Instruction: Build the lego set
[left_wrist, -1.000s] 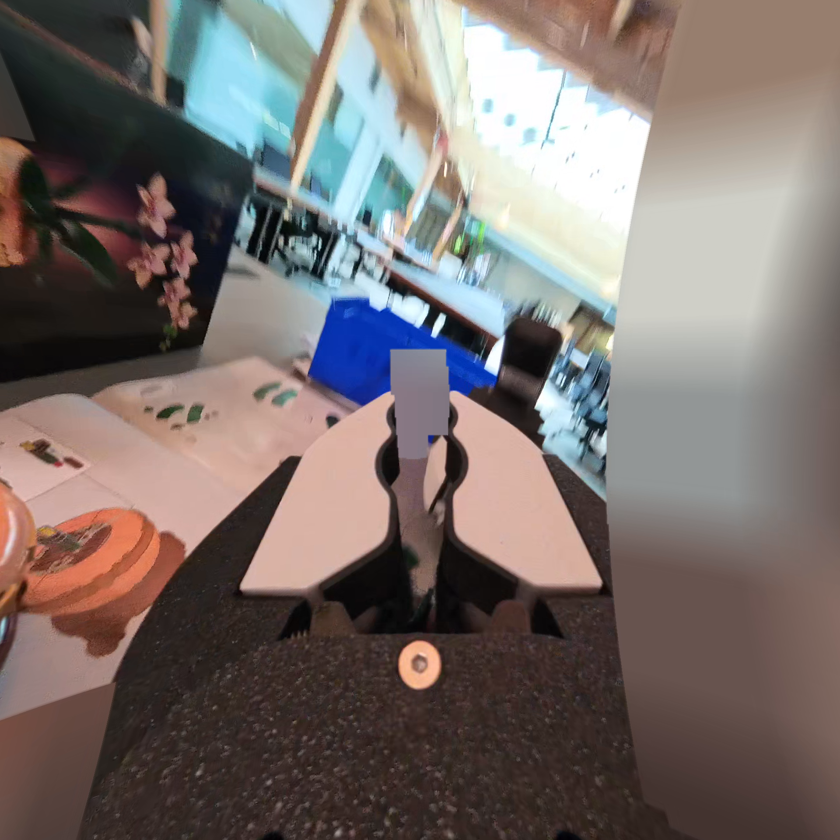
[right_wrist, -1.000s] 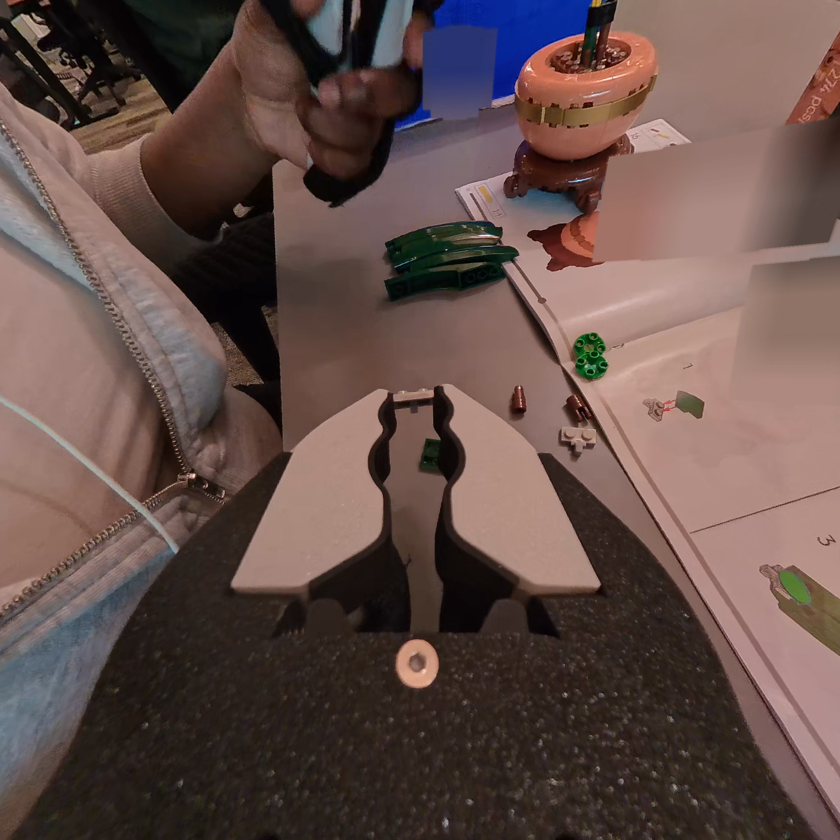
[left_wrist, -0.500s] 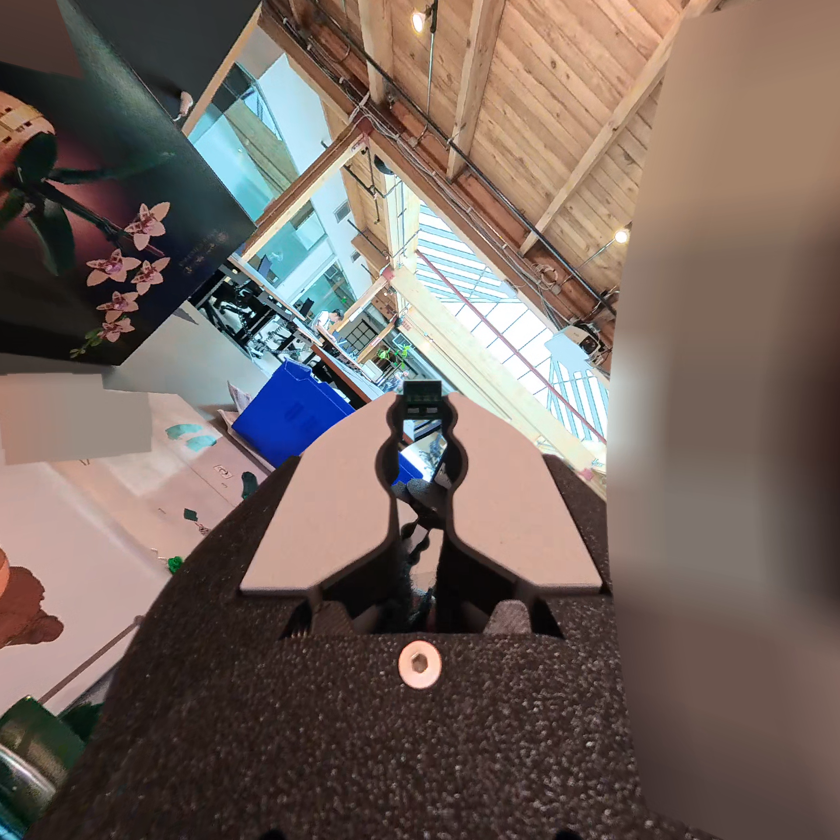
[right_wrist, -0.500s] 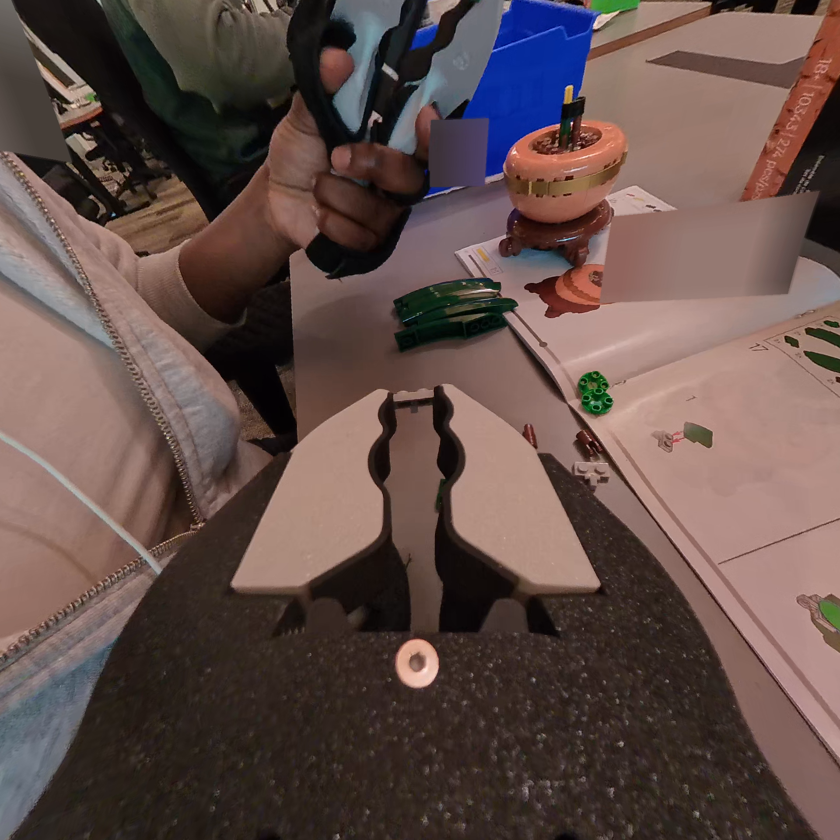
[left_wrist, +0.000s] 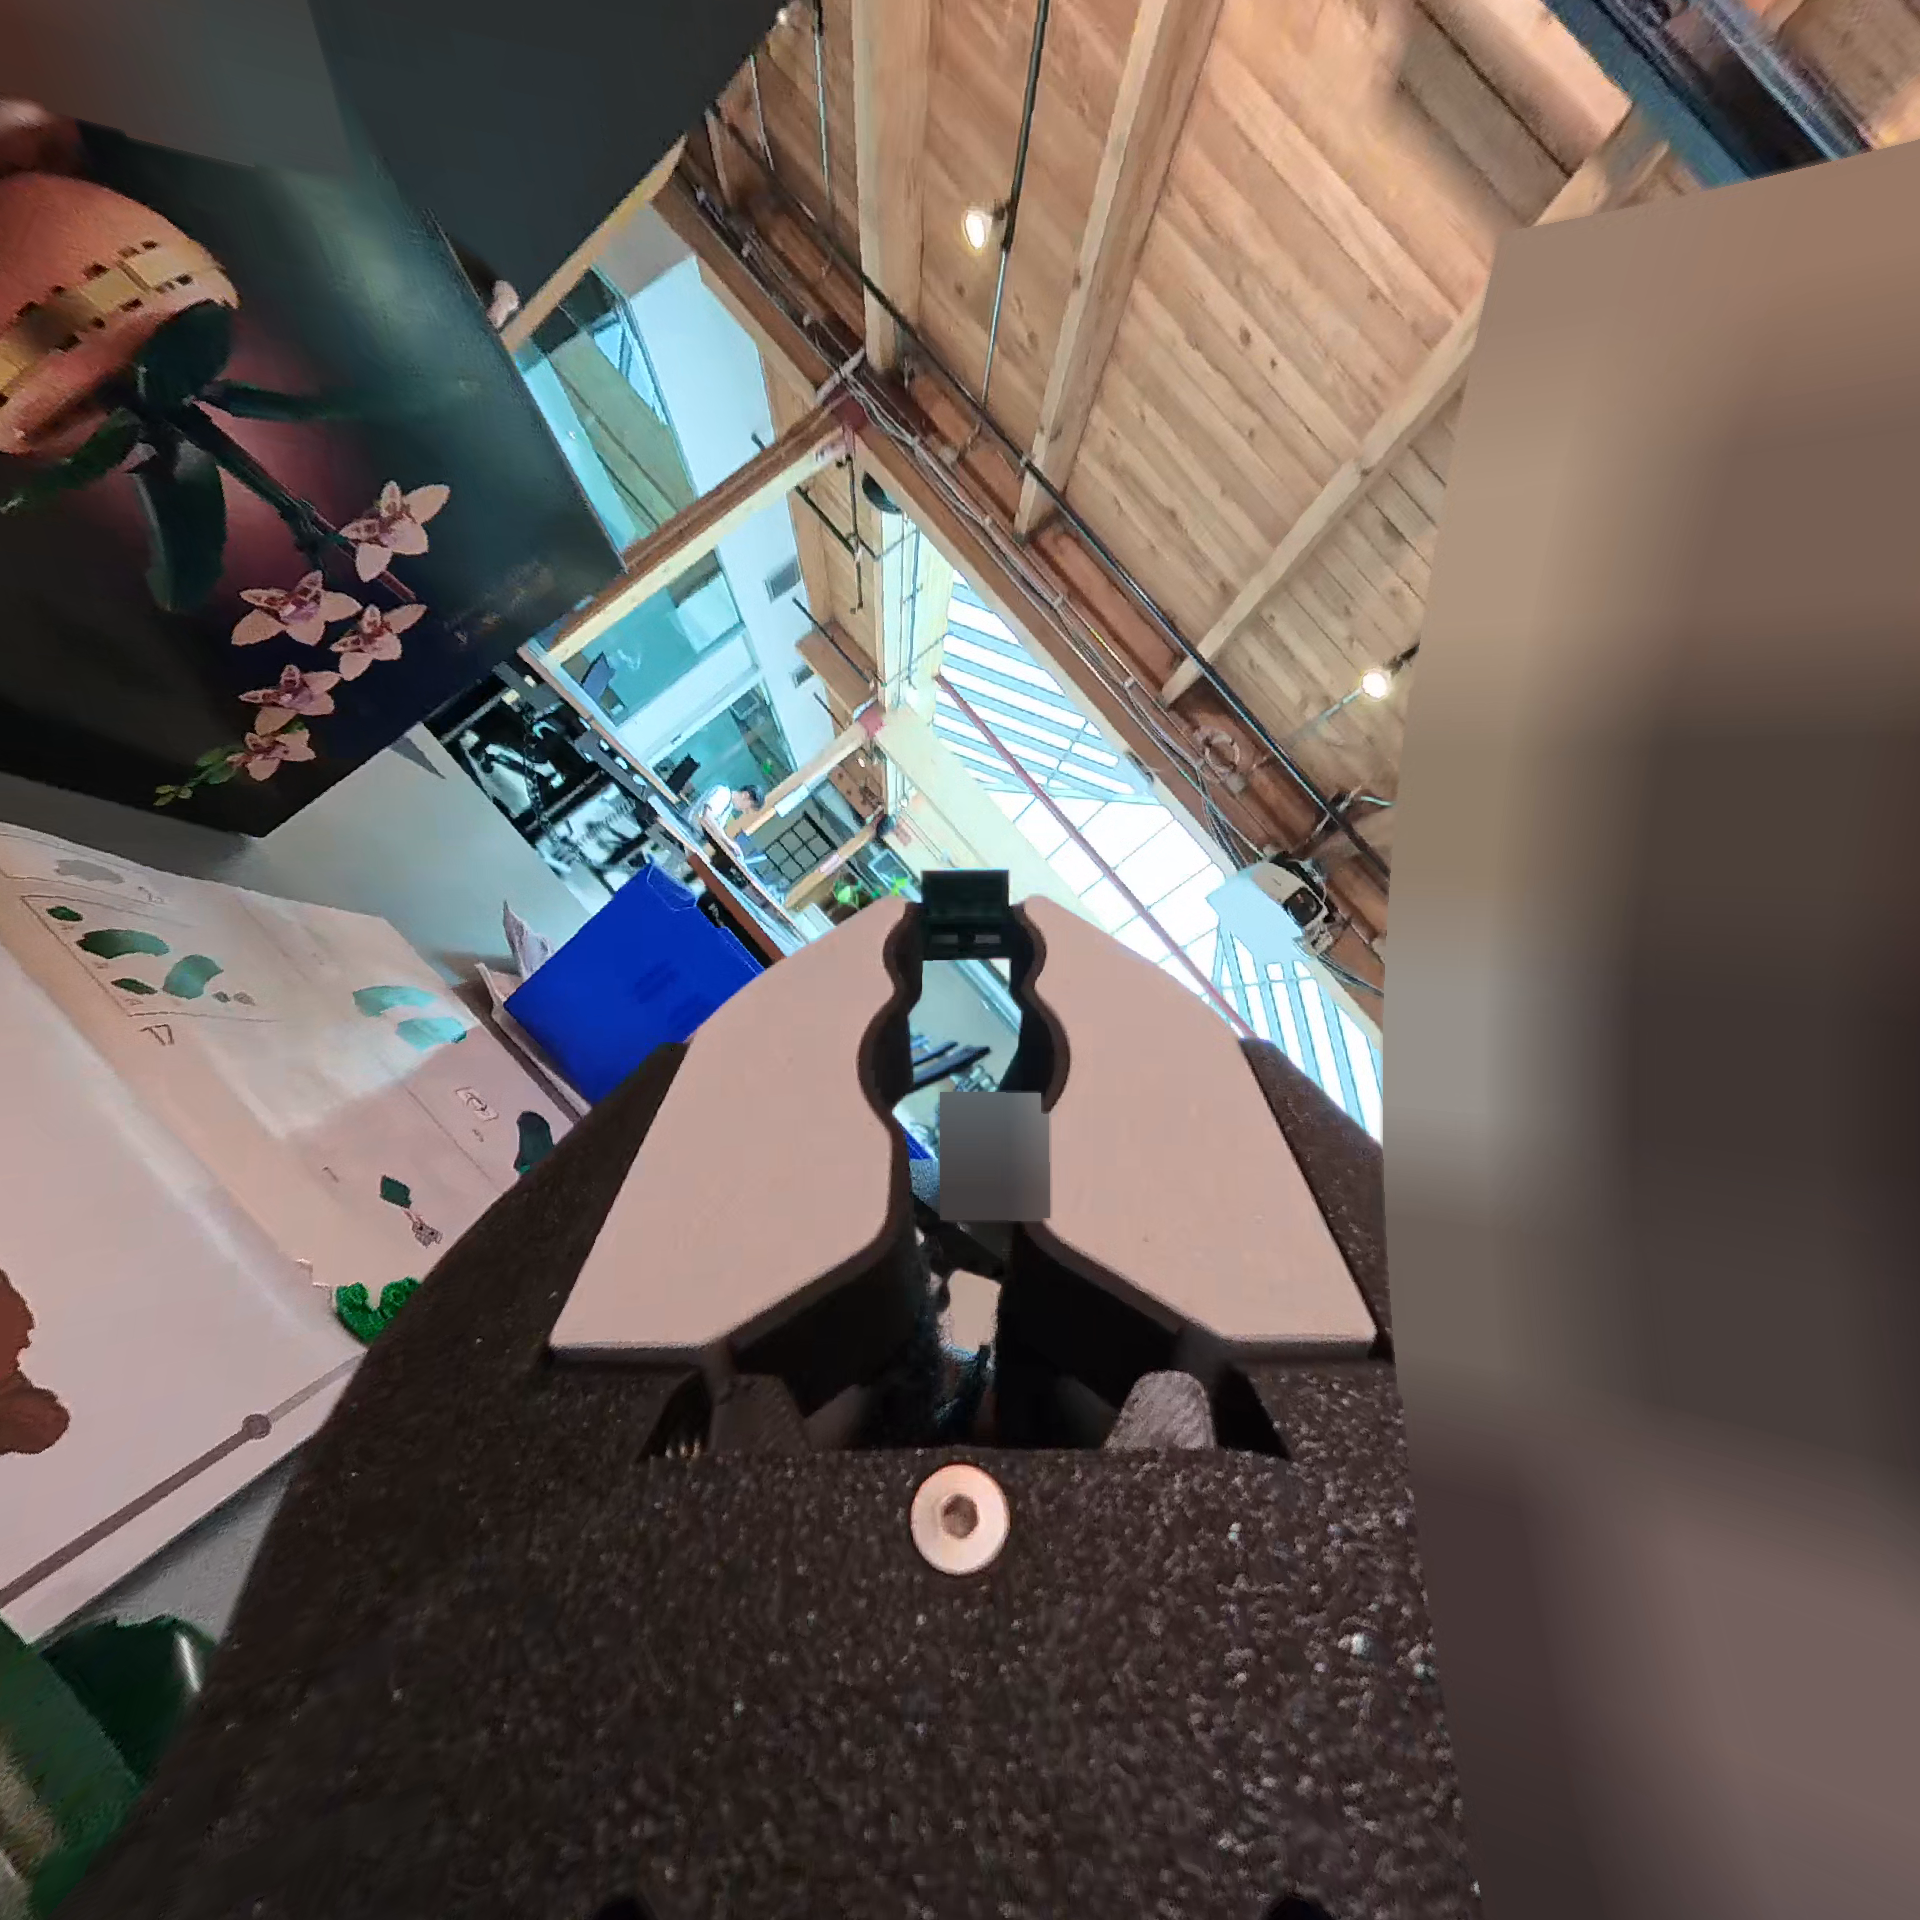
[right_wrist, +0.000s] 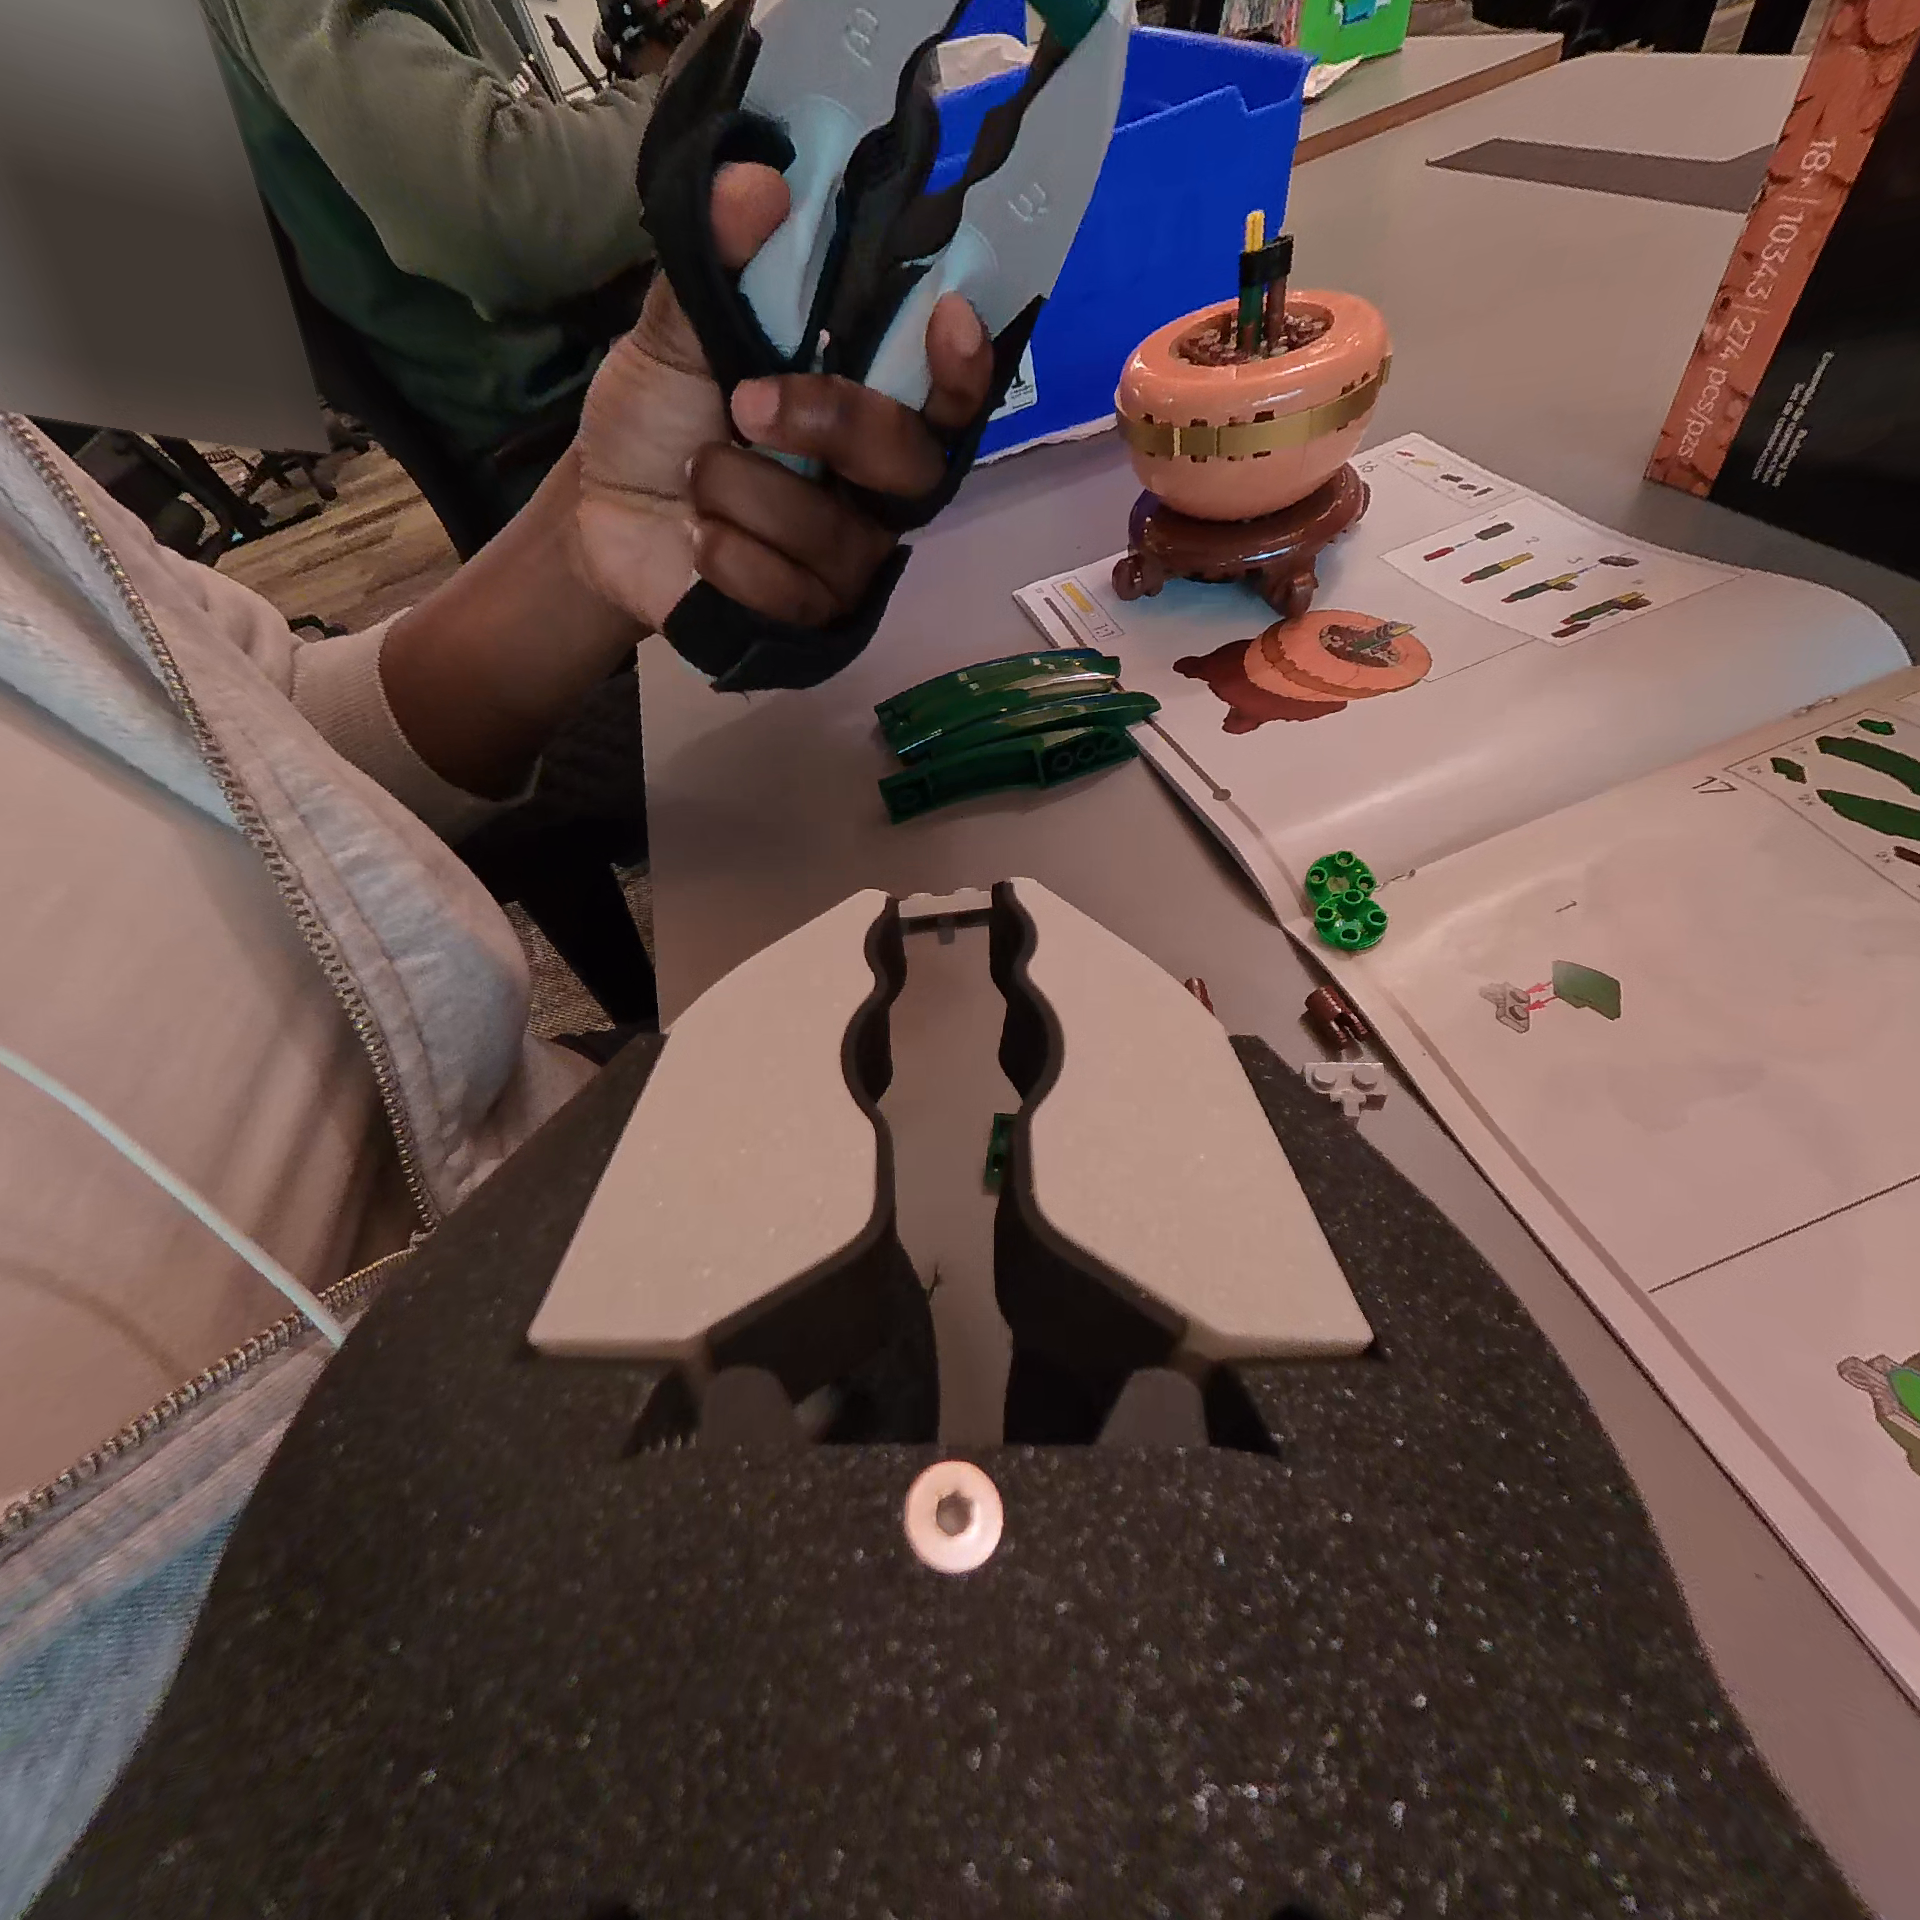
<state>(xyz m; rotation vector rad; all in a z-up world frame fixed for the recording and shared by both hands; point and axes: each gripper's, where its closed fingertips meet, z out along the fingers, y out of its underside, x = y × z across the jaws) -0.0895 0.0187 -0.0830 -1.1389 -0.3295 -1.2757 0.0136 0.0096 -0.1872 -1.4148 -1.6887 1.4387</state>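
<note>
The left gripper (left_wrist: 964, 914) was tipped up toward the wooden ceiling (left_wrist: 1195, 343), and its fingers (left_wrist: 748, 1122) pinched a small dark green piece (left_wrist: 964, 900) at their tips. Most of that piece was in shadow, so its shape was hard to make out. In the right wrist view a hand (right_wrist: 727, 488) held this same gripper up above the bench (right_wrist: 779, 831), and the top of it was cut off by the picture edge.

The right gripper (right_wrist: 943, 914) was low over the grey bench. Its fingers (right_wrist: 727, 1122) clamped a little grey piece (right_wrist: 943, 906) at the tips. Another dark green piece (right_wrist: 1000, 1143) peeked out from under the right finger, mostly hidden.

An open instruction book (right_wrist: 1558, 1039) lay on the right side of the bench, cut off at the picture edge. The peach lego pot (right_wrist: 1252, 405) stood on its brown base on the far page, with short stems poking up. A pile of dark green curved leaves (right_wrist: 1003, 727) lay just beside the book's left edge. A bright green round piece (right_wrist: 1345, 902) sat on the fold of the book. Near it, on the bare bench, were a small brown piece (right_wrist: 1335, 1016) and a grey clip piece (right_wrist: 1348, 1083). Another brown bit by the right finger was too hidden to tell.

The set's dark box (right_wrist: 1818, 291) stood at the far right corner, only partly seen. A blue bin (right_wrist: 1143, 208) sat behind the bench. Another person in a green top (right_wrist: 447, 177) was behind the raised hand. The room had big windows (left_wrist: 1091, 831) and wooden beams.
</note>
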